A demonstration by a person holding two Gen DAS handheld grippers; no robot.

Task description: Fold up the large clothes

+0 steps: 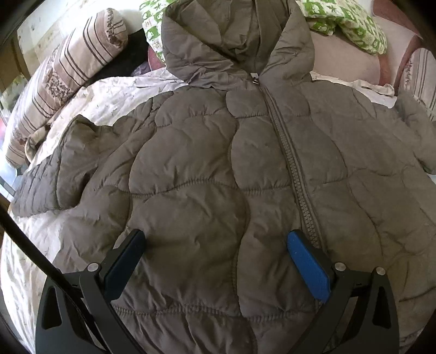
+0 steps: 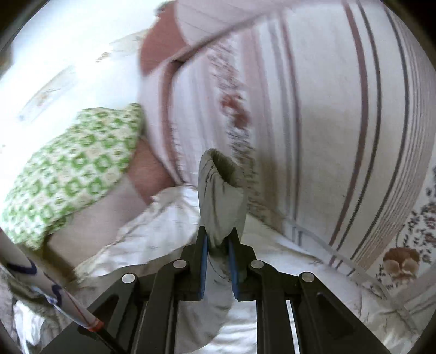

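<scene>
Jacket (image 1: 218, 168): grey-brown, quilted, hooded, laid front-up on the bed (image 1: 109, 95) with its zip (image 1: 294, 168) closed. Left of the jacket, a striped pillow (image 1: 62, 81) lies at the bed's edge. Left gripper (image 1: 215, 245): jaws wide apart, holding nothing, over the jacket's lower front just left of the zip. Beyond the hood (image 1: 231, 40) lies a green-patterned cushion (image 1: 348, 24). Right gripper (image 2: 218, 237): jaws closed on the sleeve (image 2: 220, 190), whose cuff stands up beyond them. In the right wrist view, blurred, a green cushion (image 2: 70, 174) lies left of the sleeve and a striped pillow (image 2: 327, 122) right.
</scene>
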